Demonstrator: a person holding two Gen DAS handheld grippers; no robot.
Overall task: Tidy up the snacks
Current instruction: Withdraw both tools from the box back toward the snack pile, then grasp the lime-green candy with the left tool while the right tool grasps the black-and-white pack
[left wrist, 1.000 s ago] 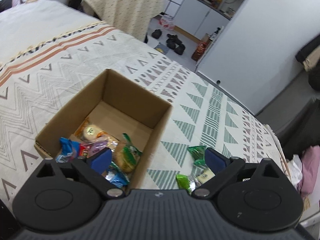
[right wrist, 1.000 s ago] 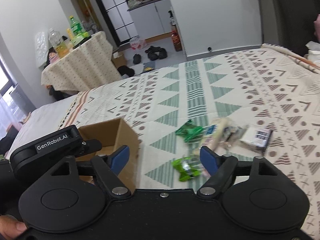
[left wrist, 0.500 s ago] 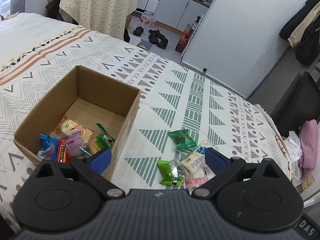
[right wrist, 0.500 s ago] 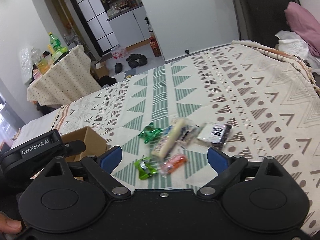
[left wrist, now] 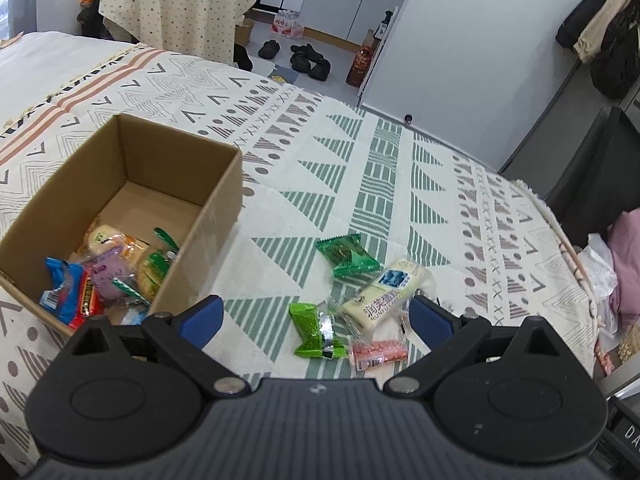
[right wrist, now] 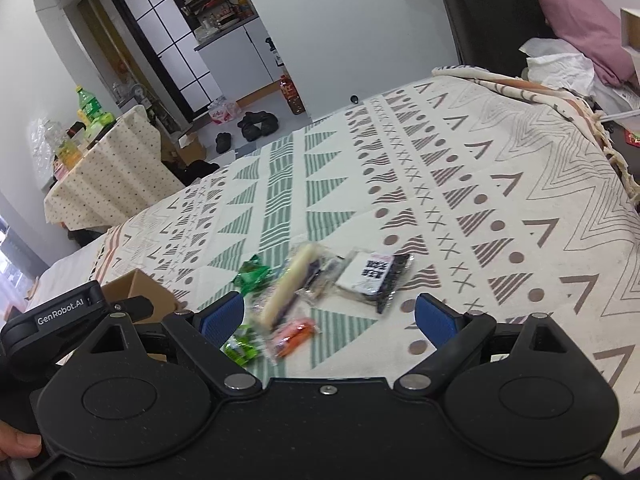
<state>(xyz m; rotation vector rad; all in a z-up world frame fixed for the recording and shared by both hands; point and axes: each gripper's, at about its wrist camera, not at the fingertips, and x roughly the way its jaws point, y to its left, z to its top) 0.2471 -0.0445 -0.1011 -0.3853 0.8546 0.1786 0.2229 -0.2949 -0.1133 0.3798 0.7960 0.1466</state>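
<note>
A cardboard box (left wrist: 216,200) on the patterned bedspread holds several wrapped snacks (left wrist: 108,276). Right of it lie loose snacks: a dark green packet (left wrist: 347,255), a cream bar (left wrist: 386,298), a light green packet (left wrist: 316,330) and a pink packet (left wrist: 378,354). My left gripper (left wrist: 316,320) is open and empty, just above these. My right gripper (right wrist: 330,316) is open and empty, over the same pile (right wrist: 280,296); a black-and-white packet (right wrist: 374,276) lies at its right. The box corner (right wrist: 140,294) and the left gripper's body (right wrist: 60,314) show at the left.
The bedspread (left wrist: 400,184) ends at a far edge with floor, shoes (left wrist: 304,58) and a cloth-covered table (left wrist: 176,4) beyond. Pink cloth and white bags (right wrist: 576,48) lie at the bed's right end.
Both grippers have moved right, away from the box and over the loose snack pile. The right gripper's jaws are wider apart than a second ago.
</note>
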